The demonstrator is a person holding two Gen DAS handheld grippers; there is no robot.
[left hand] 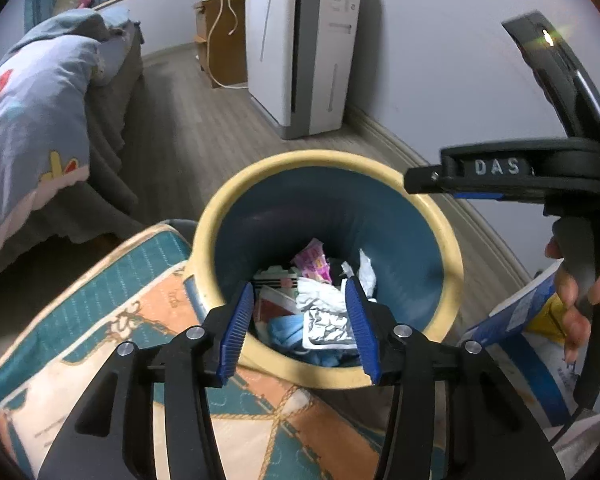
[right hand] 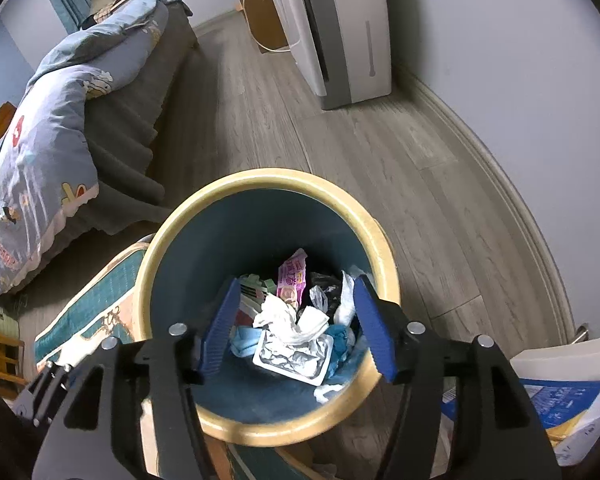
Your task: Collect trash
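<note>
While both pairs of blue pads are held apart and empty, the trash bin (right hand: pixel 266 304) is framed straight below them.
From the right gripper (right hand: pixel 296 324), crumpled tissue (right hand: pixel 290 318) and a foil tray (right hand: pixel 294 356) are seen at 12 o'clock; the left gripper (left hand: pixel 300 328) hangs likewise; open floor (right hand: pixel 380 160) is left toward 1 o'clock.

Soft dim light — warped, blurred edges
</note>
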